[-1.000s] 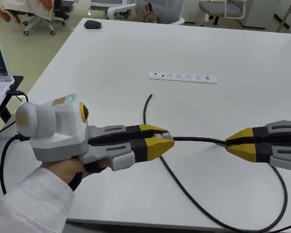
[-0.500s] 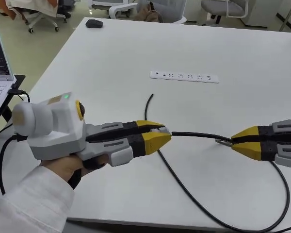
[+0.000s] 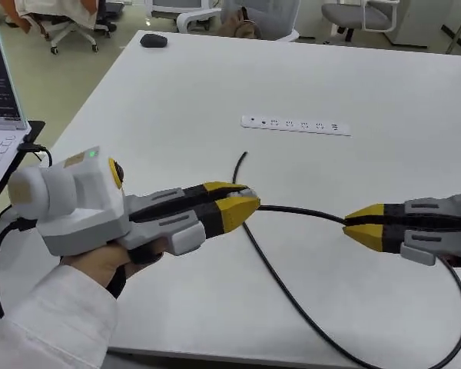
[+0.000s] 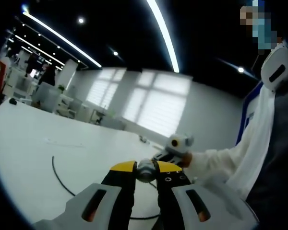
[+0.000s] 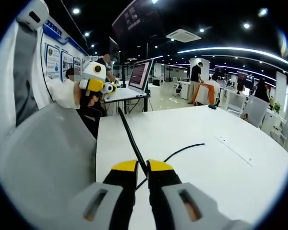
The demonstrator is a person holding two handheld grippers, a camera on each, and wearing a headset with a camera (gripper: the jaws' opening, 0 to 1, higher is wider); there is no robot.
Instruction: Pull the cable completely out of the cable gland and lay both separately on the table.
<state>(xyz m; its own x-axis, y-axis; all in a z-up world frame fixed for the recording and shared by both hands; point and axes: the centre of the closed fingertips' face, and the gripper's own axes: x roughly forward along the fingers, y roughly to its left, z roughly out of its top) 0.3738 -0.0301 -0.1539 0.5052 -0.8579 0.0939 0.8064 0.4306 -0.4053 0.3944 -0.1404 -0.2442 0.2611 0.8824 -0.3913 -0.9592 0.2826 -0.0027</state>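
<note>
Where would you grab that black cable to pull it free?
From the right, pinch the cable on its straight stretch near the cable gland, jaws across it, as the right gripper does; it lines up with the gland there, so likely pulls straight out.

Left tongs [image 3: 250, 201] and right tongs [image 3: 347, 222] both further left than before, the left also nearer the power strip [image 3: 296, 125].

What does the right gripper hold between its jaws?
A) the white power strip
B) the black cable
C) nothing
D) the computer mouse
B: in the right gripper view, the black cable runs out from between the closed jaws of the right gripper.
</note>
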